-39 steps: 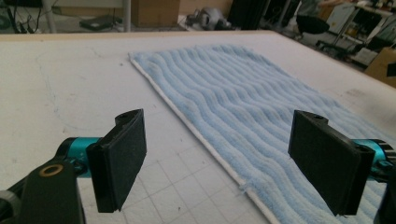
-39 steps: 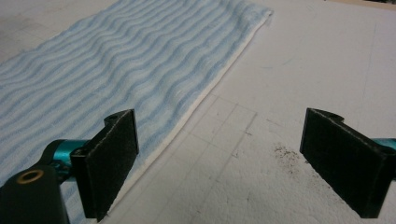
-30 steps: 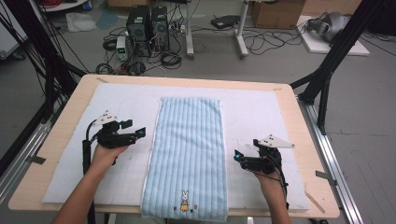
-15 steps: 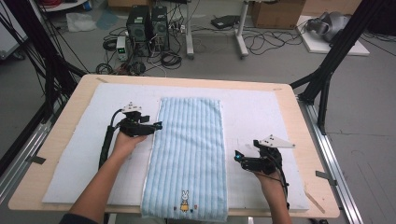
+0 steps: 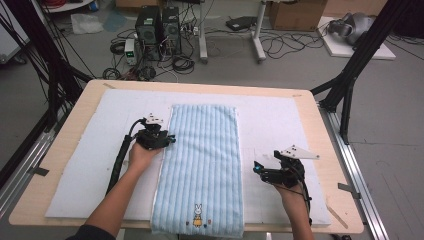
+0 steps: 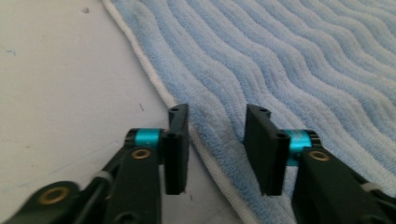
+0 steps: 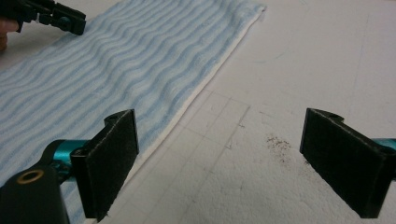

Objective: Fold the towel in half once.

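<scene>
Two hand-held grippers: both were at the blue towel (image 5: 202, 165), one on each long side.
Towel place: it lay flat and lengthwise on the white mat (image 5: 280, 125) on the table (image 5: 85, 95), rabbit motif at the near end.
Left hand-held gripper (image 5: 167, 140): it sat at the towel's left edge; its jaws had just been closing, and in the left gripper view the white hem (image 6: 187, 126) ran between them with a gap left, so they were half spread, not pinching yet.
Right hand-held gripper (image 5: 257, 167): it was held just beside the towel's right edge, over bare mat, jaws spread wide with nothing between them.
Step in hand: judged as taking hold of the left edge, likely to start a fold.
Next move: probably the left jaws needed to close fully on the hem, low enough to catch the cloth and not the mat; the right one would have to shift onto its own edge.
Risk: the hem could slip out.
Containers: zero on the table.
</scene>
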